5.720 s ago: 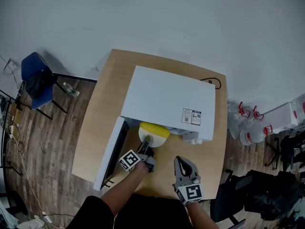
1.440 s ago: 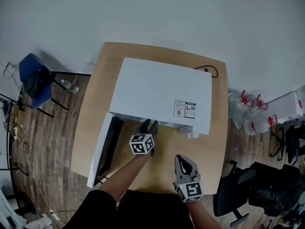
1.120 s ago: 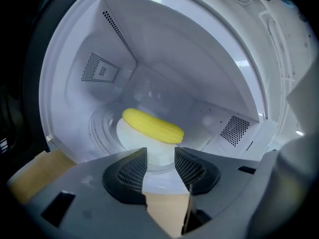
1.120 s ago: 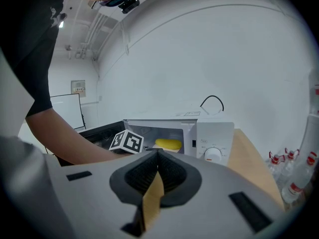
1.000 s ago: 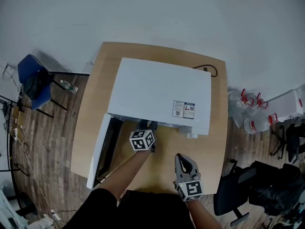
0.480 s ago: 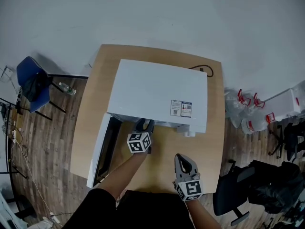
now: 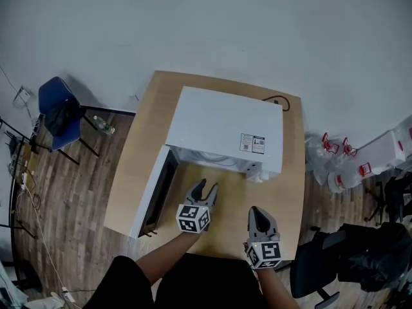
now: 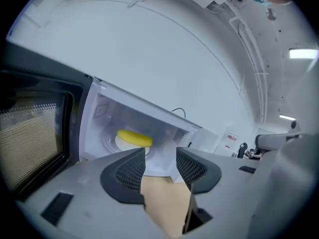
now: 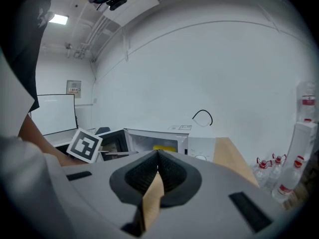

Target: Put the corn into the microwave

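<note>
The yellow corn [image 8: 133, 137] lies on a white plate inside the white microwave [image 7: 225, 127], whose door [image 7: 158, 188] swings open to the left. From the head view the microwave's top hides the corn. My left gripper [image 7: 205, 190] hovers over the wooden table [image 7: 293, 185] in front of the opening, open and empty. In the left gripper view the left gripper [image 8: 160, 157] points at the cavity, clear of the corn. My right gripper [image 7: 259, 217] is shut on nothing, to the right and nearer the person. The right gripper view shows the corn [image 9: 162, 147] as a yellow strip.
A black cable [image 7: 283, 102] lies on the table behind the microwave. On the wooden floor stand a blue chair [image 7: 59, 111] at the left, several water bottles [image 7: 341, 166] at the right and a black office chair [image 7: 335, 256] at the lower right.
My left gripper has drawn back out of the microwave toward the person, open and empty, and the corn stays inside. The right gripper shifted slightly and stayed shut.
</note>
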`<state>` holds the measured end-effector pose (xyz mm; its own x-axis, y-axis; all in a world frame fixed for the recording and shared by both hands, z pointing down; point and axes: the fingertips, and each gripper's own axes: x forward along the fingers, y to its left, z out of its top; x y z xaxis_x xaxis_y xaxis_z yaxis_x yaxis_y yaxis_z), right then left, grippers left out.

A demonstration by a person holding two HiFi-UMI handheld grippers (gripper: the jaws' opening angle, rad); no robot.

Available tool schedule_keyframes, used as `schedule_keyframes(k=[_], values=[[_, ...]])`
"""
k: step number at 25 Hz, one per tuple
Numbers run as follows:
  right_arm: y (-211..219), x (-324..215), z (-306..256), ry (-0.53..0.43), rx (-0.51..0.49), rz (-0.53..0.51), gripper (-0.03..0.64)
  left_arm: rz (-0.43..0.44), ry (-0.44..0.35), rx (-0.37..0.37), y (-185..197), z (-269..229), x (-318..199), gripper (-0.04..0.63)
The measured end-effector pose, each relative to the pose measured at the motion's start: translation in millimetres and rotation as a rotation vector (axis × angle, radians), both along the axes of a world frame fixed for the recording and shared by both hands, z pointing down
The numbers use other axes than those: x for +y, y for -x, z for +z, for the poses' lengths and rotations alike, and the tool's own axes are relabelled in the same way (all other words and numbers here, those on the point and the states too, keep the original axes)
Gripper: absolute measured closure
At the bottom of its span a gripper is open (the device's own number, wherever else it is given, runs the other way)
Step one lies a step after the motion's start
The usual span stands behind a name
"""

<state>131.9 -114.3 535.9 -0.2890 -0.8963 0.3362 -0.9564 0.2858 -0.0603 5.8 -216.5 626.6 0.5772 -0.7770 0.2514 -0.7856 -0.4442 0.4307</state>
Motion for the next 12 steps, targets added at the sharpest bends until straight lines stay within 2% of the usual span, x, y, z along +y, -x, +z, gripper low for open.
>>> schedule_keyframes(k=[3, 5, 9, 12], values=[[0, 14, -10, -0.020, -0.002, 0.008, 0.557, 0.065, -0.043, -0.053, -6, -25, 34, 0.423], [-2, 27, -16, -0.026, 0.006, 0.011, 0.557, 0.079, -0.060, -0.079, -7, -40, 55, 0.423], [-9, 58, -26, -0.028, -0.007, 0.054, 0.557, 0.080, -0.088, -0.057, -2, -75, 96, 0.435], [-9, 78, -37, -0.042, -0.026, 0.080, 0.557, 0.107, -0.144, -0.053, -2, -99, 130, 0.513]])
